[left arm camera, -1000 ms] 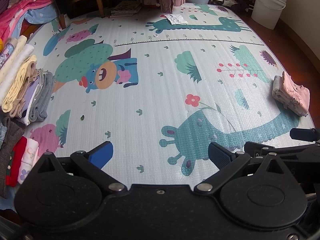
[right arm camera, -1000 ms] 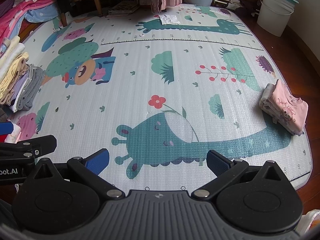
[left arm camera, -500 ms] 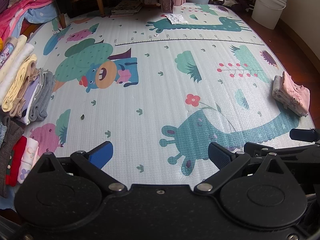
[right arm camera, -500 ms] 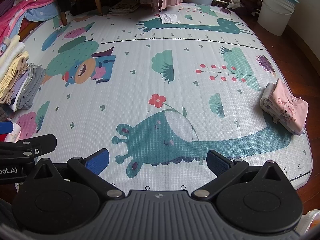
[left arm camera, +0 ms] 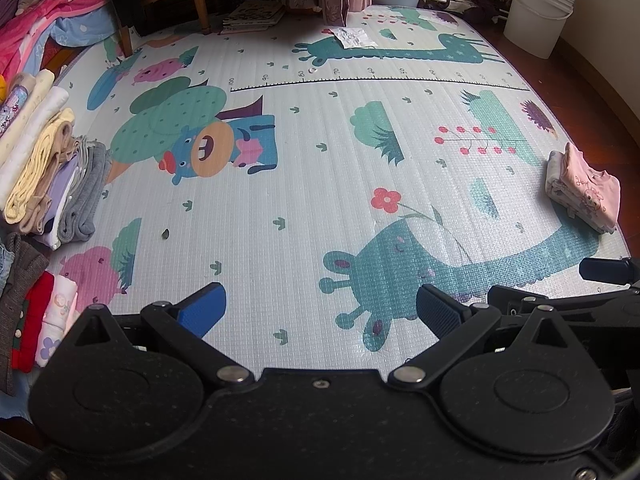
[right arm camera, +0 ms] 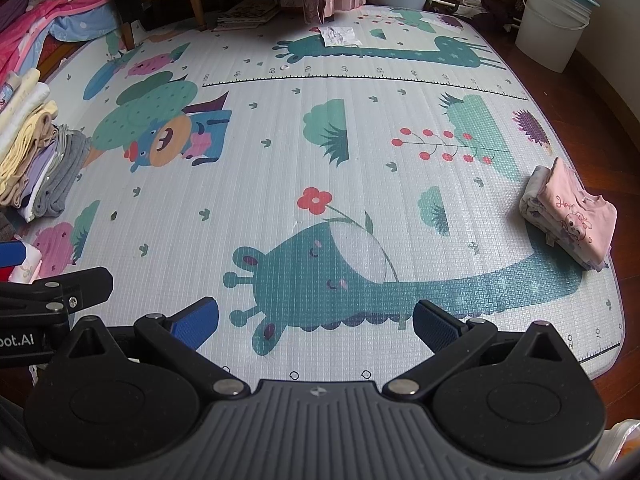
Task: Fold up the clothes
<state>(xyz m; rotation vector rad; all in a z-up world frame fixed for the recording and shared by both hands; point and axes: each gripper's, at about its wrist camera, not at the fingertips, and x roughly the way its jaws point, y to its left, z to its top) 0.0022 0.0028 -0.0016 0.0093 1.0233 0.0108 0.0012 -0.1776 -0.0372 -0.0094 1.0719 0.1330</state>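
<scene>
Clothes sat sorted on the play mat (left arm camera: 320, 184), a folded pink pile (right arm camera: 572, 220) at its right edge and a waiting stack (left arm camera: 52, 184) at its left, so we held both the left hand-held gripper (left arm camera: 320, 312) and the right hand-held gripper (right arm camera: 316, 320) spread and empty above the bare middle.

Folded stack (right arm camera: 570, 216) on mat's (right arm camera: 320, 152) right edge, piles (right arm camera: 36, 160) left.
</scene>
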